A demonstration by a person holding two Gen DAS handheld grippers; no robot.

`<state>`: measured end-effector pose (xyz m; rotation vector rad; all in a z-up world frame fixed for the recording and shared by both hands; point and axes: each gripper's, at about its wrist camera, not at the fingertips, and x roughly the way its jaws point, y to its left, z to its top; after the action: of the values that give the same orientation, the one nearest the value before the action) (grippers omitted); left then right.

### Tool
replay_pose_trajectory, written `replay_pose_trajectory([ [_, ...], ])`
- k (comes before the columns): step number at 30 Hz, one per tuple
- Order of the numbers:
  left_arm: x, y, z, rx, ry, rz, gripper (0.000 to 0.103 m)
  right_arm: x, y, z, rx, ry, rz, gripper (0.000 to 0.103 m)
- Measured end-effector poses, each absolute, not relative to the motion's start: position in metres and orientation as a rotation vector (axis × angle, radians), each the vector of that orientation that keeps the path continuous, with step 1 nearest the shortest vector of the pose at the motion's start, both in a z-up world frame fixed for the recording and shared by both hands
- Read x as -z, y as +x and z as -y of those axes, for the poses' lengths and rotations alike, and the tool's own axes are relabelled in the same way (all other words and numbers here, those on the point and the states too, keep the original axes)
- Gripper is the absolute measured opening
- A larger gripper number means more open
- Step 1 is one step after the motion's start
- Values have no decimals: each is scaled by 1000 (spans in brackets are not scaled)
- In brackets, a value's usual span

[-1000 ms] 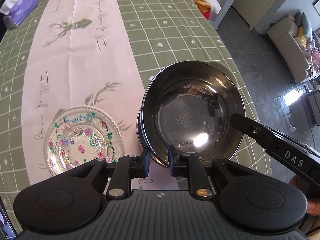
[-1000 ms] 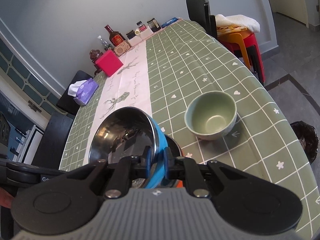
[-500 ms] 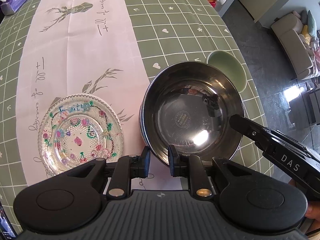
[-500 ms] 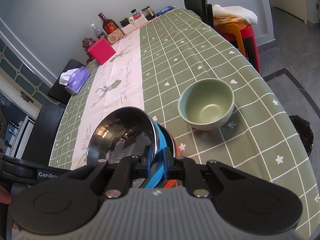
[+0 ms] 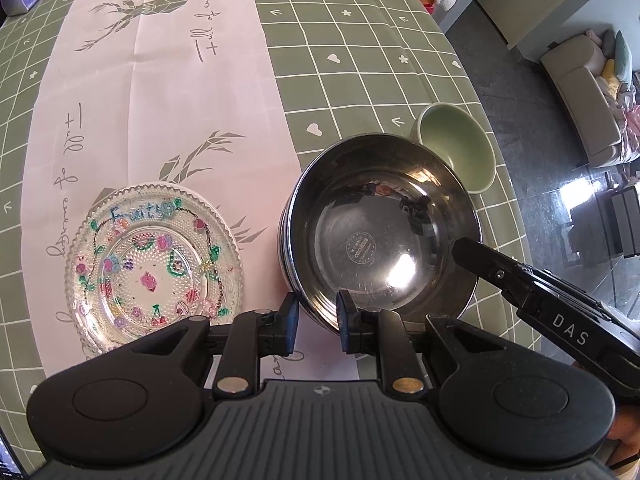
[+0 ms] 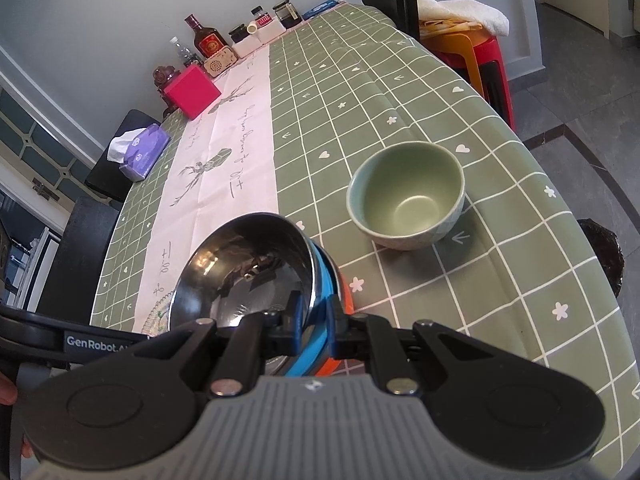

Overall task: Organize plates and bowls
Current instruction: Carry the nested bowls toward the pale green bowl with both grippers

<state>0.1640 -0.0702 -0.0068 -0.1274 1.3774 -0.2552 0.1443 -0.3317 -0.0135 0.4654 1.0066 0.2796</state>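
Observation:
A shiny steel bowl (image 5: 380, 232) with a blue outer wall (image 6: 320, 284) sits nested in an orange-walled bowl (image 6: 345, 294) on the pink runner's edge. My left gripper (image 5: 318, 320) is shut on its near rim, one finger inside and one outside. At the bowl's right rim, my right gripper (image 6: 315, 316) is shut on the steel and blue rim. An empty pale green bowl (image 6: 408, 192) stands upright on the green cloth just beyond. Left of the steel bowl lies a clear glass plate (image 5: 154, 276) painted with flowers.
A purple tissue pack (image 6: 138, 152), a pink box (image 6: 192, 92) and bottles and jars (image 6: 208, 40) stand at the table's far end. The table's right edge (image 6: 560, 184) drops to the floor, with stacked stools (image 6: 472, 56) and a dark bin (image 6: 604, 252) beside it.
In the left wrist view the far table has slid down the picture and the green bowl has come into sight behind the steel bowl. Both grippers keep their hold on the rim.

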Motion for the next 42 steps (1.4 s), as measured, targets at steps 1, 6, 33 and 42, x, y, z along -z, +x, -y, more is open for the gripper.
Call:
replay_pose_trajectory([
  [1,7,164,70,258,-129,-1376,22,14,144,332,-280,469,-1007,10],
  [6,1,163,66,264,-134,-1344,23,12,144,334,-287,485,-999,15],
  [33,-11,155,83,320,20,-1170,14,10,141,333,-281,455,-977,9],
  [42,-21,152,80,341,-7,-1113,15,7,140,335,-288,461,-961,13],
])
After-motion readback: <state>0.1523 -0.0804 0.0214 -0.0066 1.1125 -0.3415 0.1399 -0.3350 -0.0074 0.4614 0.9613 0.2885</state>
